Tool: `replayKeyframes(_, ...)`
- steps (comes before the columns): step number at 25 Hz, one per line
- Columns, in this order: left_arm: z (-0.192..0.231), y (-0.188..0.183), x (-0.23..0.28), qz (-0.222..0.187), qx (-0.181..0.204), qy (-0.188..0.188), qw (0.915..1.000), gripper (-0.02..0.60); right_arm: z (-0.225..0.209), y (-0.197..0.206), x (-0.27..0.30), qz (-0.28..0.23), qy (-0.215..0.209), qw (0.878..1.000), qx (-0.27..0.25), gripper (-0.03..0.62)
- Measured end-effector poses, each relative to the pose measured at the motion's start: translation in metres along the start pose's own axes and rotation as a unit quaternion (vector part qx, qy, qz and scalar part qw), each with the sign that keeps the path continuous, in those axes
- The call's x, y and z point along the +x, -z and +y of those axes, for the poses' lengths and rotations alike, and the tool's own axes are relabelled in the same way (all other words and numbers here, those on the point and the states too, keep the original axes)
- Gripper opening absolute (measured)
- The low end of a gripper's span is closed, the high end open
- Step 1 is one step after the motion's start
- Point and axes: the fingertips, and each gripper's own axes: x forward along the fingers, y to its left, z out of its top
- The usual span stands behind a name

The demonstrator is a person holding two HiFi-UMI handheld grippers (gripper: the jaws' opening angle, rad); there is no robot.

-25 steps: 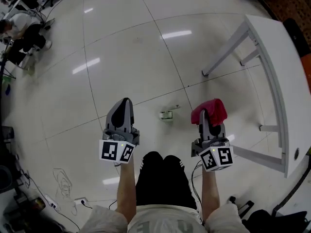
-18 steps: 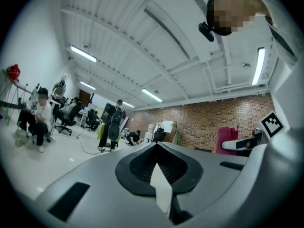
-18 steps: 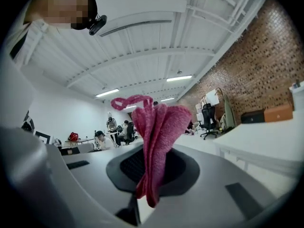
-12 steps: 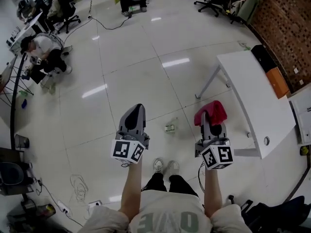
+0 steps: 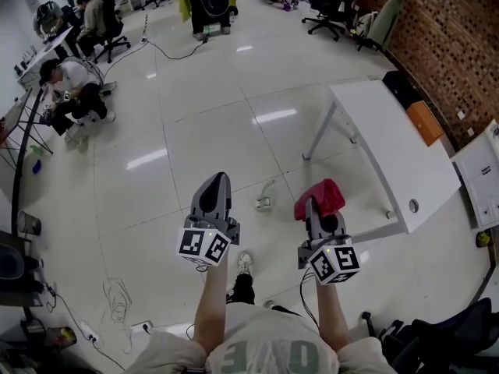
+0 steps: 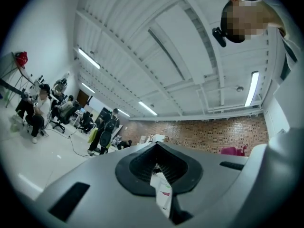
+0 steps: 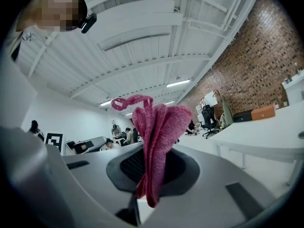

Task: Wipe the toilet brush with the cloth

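Pink terry cloth is clamped in the right gripper, whose jaws are closed on its lower fold. In the right gripper view the cloth stands up out of the right gripper in bunched pleats, with a loose loop of edging at its top. The left gripper is held level with the right one and apart from it. In its own view the left gripper has its jaws fully together with nothing between the pads. Both tools are carried on bare forearms, high above the floor and pointing away from the body.

Below and between the arms, one shoe of the person shows on the glossy white tiled floor. Just beyond the jaw tips lies the toilet brush, a small pale object with a thin curved handle. It rests on the tiles, in the gap between the two grippers and nearer the cloth side. It is well apart from both tools and touches neither the cloth nor a jaw.

Farther right stands a white table with an orange box by its far edge. A brick wall lies beyond. At far left a seated person works beside a desk.
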Motion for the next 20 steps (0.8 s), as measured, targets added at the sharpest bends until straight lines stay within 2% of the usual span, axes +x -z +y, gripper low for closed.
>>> replayKeyframes(6, -0.087, -0.003, -0.105, 0.003, -0.001, -0.010, 0.9999, 0.003, 0.015, 0.001, -0.120, 0.011, -0.016, 1.000, 0.019, 0.031)
replayKeyframes(11, -0.119, -0.019, -0.172, 0.007, -0.002, -0.030, 0.9995, 0.003, 0.040, -0.014, -0.179, 0.014, -0.038, 0.999, 0.016, 0.031)
replayKeyframes(16, -0.147, -0.044, -0.185, -0.009, 0.020, -0.010, 0.9997, 0.003, 0.058, -0.030, -0.208, -0.001, -0.048, 0.999, -0.001, 0.031)
replayKeyframes(20, -0.160, -0.061, -0.193, -0.020, 0.023, 0.003, 0.9995, 0.003, 0.076, -0.033, -0.221, -0.003, -0.054, 0.999, -0.002, 0.031)
